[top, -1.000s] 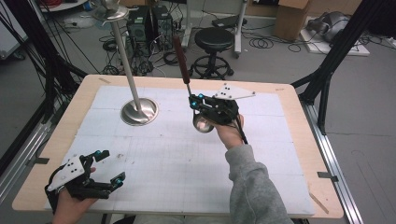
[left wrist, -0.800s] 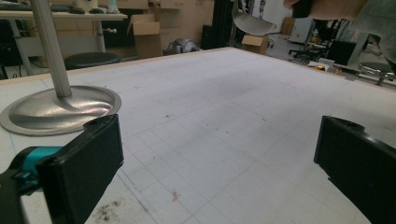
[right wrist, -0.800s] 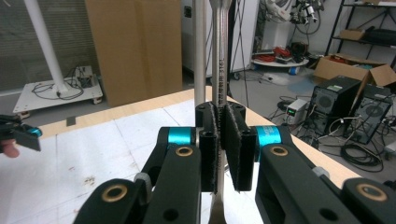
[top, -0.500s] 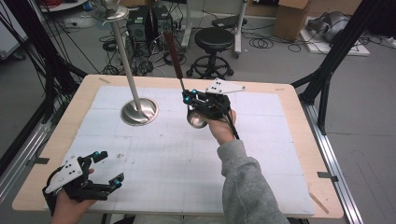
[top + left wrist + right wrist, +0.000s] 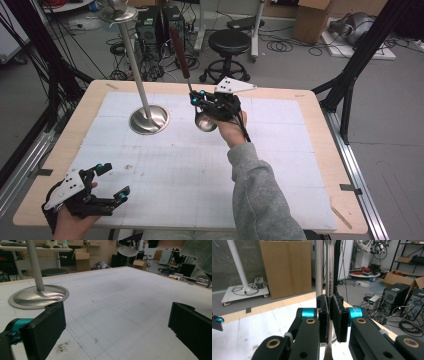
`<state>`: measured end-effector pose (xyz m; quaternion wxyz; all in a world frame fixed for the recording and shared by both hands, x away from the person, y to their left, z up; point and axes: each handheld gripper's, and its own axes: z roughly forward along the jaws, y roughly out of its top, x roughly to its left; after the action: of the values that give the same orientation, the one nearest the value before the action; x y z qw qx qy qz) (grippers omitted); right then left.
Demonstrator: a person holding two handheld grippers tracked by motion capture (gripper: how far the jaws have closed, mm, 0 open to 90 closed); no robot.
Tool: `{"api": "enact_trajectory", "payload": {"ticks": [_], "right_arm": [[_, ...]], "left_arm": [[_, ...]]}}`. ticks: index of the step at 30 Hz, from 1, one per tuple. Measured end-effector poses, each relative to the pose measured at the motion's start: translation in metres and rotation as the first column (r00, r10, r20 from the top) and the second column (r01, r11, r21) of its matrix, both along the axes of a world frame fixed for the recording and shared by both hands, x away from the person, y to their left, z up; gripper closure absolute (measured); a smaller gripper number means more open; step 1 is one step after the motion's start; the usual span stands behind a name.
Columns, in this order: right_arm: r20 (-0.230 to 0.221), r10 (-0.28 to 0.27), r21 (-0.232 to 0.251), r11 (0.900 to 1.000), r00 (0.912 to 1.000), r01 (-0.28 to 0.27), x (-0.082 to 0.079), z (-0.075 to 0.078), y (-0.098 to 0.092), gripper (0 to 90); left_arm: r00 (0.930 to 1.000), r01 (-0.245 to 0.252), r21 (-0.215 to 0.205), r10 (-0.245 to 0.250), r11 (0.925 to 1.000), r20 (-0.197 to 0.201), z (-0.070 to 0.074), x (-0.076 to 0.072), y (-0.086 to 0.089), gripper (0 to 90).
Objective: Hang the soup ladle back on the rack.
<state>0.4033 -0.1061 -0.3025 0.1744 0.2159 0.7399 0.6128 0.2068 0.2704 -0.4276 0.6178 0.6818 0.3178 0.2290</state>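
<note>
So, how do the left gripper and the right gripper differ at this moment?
The left gripper has its jaws wide apart with nothing between them; the right gripper is shut on the ladle, clamping its metal handle. The left gripper sits low at the near edge of the table; the right gripper is farther out, beside the steel stand. Both are black with teal parts, and each is held in a hand.

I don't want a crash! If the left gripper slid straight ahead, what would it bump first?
Probably nothing on the table: the way ahead looks free. The stand sits off to its left, though depth is hard to judge.
</note>
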Motion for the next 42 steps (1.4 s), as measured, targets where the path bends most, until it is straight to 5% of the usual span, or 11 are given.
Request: {"api": "enact_trajectory", "payload": {"ticks": [22, 42], "right_arm": [[0.027, 0.042, -0.007, 0.999, 0.9988, -0.042, 0.009, 0.019, 0.036, 84.5], [-0.018, 0.008, -0.030, 1.000, 0.9998, -0.008, 0.023, 0.025, 0.058, 84.5]], "left_arm": [[1.0000, 0.001, -0.034, -0.001, 0.9994, 0.001, 0.003, -0.004, 0.003, 1.8], [0.9997, -0.025, -0.033, 0.025, 0.9991, 0.003, 0.003, -0.008, 0.009, 1.8]]}}
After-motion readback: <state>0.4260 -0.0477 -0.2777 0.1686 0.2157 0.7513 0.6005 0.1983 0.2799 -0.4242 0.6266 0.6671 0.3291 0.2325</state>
